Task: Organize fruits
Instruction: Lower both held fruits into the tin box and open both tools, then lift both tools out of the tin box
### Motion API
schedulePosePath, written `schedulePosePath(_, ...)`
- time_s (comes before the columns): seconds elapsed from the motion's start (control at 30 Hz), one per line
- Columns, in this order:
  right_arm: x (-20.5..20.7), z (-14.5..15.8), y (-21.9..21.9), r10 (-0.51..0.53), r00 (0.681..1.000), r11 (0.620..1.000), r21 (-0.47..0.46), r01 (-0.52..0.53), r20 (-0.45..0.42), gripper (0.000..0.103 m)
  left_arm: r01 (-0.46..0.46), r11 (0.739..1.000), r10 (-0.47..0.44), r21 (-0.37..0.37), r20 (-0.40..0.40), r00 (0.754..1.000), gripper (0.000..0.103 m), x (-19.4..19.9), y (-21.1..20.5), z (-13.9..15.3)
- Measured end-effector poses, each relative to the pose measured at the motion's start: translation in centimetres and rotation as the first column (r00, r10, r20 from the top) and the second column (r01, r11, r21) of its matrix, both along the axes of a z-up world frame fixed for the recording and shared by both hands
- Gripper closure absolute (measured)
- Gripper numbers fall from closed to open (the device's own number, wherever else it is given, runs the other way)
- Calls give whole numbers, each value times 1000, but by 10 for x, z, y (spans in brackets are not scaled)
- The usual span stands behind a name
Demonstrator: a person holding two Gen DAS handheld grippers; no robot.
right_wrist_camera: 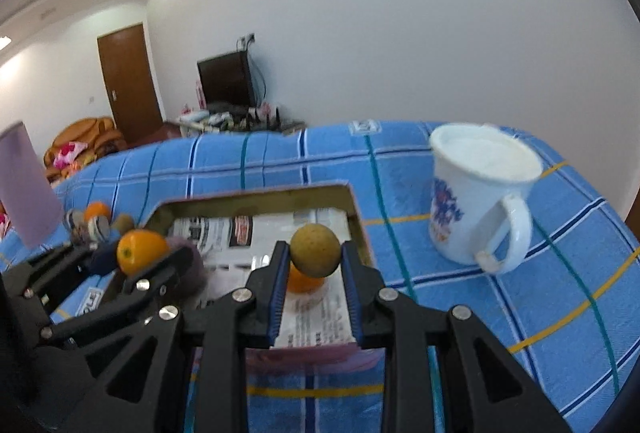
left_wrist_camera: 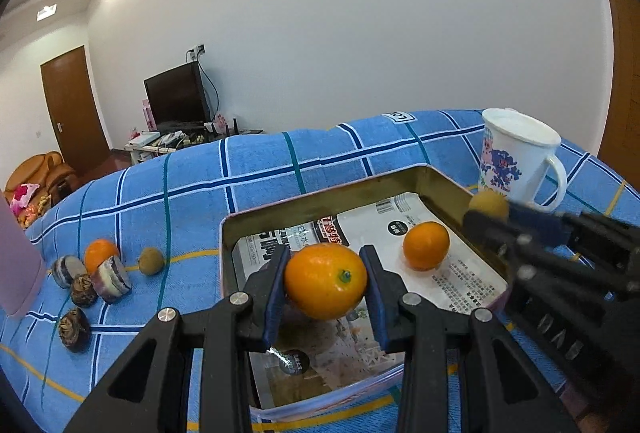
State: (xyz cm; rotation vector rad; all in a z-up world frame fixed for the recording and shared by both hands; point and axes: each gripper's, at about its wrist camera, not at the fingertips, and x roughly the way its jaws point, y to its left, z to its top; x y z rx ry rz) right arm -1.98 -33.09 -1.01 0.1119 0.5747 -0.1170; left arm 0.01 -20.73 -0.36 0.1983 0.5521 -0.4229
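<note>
My left gripper is shut on an orange kumquat above the near part of a metal tray lined with printed paper. A second orange kumquat lies in the tray. My right gripper is shut on a yellow-brown round fruit, held over the tray's right side, above the lying kumquat. The right gripper shows in the left wrist view; the left gripper shows in the right wrist view with its kumquat.
Left of the tray on the blue checked cloth lie another orange fruit, a brown round fruit, purple-white pieces and dark brown husky fruits. A white lidded mug stands right of the tray. A pink object stands far left.
</note>
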Motion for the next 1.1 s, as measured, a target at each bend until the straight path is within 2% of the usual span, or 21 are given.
schedulePosePath(0.1, 3, -6, 0, 14, 1000, 1000, 19, -13, -28, 74, -5, 1000, 5, 15, 0, 1000, 65, 2, -2, -1)
schedulePosePath(0.47, -1, -6, 1, 46, 999, 997, 56, -45, -18, 72, -24, 999, 25, 35, -18, 1000, 65, 7, -2, -4)
schedulePosePath(0.57, -3, -3, 0, 40, 999, 997, 74, -40, -1, 63, -39, 999, 40, 35, -21, 999, 65, 9, -1, -5)
schedulePosePath(0.6, -5, -2, -2, 32, 999, 996, 78, -32, 7, 55, -42, 999, 43, 32, -24, 999, 62, 10, 0, -5)
schedulePosePath(0.63, -8, 0, -5, 24, 999, 995, 91, -26, 25, 34, -44, 999, 45, 30, -27, 999, 52, 10, 1, -5)
schedulePosePath(0.67, -10, 2, -6, 21, 999, 994, 104, -25, 41, 23, -45, 998, 46, 31, -27, 999, 45, 10, 1, -5)
schedulePosePath(0.7, -13, 5, -8, 13, 998, 993, 120, -21, 65, 9, -50, 998, 51, 34, -24, 998, 31, 10, 0, -5)
schedulePosePath(0.73, -18, 8, -10, 3, 995, 991, 136, -16, 97, 7, -60, 998, 60, 35, -12, 998, 25, 8, 1, -4)
schedulePosePath(0.9, -32, 19, -16, -29, 982, 987, 161, -1, 188, 7, -77, 997, 76, 10, 38, 996, 25, 0, 6, 1)
schedulePosePath(1.1, -42, 28, -14, -126, 959, 990, 89, 107, 254, 0, -140, 989, 142, -37, 61, 988, 25, 0, 24, 7)
